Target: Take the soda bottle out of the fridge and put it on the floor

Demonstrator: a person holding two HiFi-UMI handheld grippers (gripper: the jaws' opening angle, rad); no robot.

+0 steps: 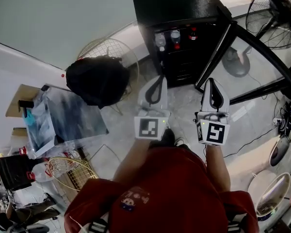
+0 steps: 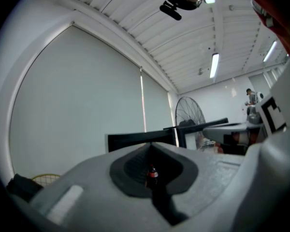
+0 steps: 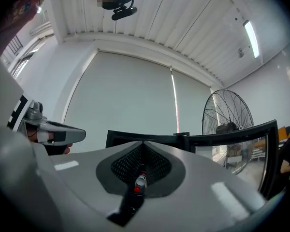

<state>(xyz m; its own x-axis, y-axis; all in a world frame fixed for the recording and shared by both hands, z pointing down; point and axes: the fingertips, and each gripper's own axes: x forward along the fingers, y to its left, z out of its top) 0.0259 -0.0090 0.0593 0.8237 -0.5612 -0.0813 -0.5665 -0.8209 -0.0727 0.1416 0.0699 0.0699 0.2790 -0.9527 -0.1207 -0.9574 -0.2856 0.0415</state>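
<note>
**Room & edges**
- Fridge (image 1: 179, 4): black, at top ctr of head view, open. Door (image 1: 252, 47) is swung wide to the right. Its frame runs diagonally from the fridge's front corner out over the floor (image 1: 184, 108).
- Floor: pale, bare betw. person and fridge mouth, a straight lane.
- Left of lane: wire chair w/ black bag (image 1: 97, 79) on it, just beside the fridge's left side.
- Right of lane: door frame, then fan (image 1: 276, 13) behind the glass. Cables lie on the floor further right.

**Task item**
- Soda bottle (image 1: 193, 33): dark, red top, upright on the fridge's upper shelf at the right end of a row of 3. The 2 other bottles (image 1: 175, 35) stand to its left.

**Grippers**
- Left gripper (image 1: 161, 76): held out in front at chest level, tip aimed at the fridge, well apart from the shelf. Jaws together, nothing betw. them.
- Right gripper (image 1: 211, 80): parallel to the left one, tip near the door's lower frame. Jaws closed too, nothing held.
- Arms: both forearms extend fwd, side by side, from red sleeves.
</note>
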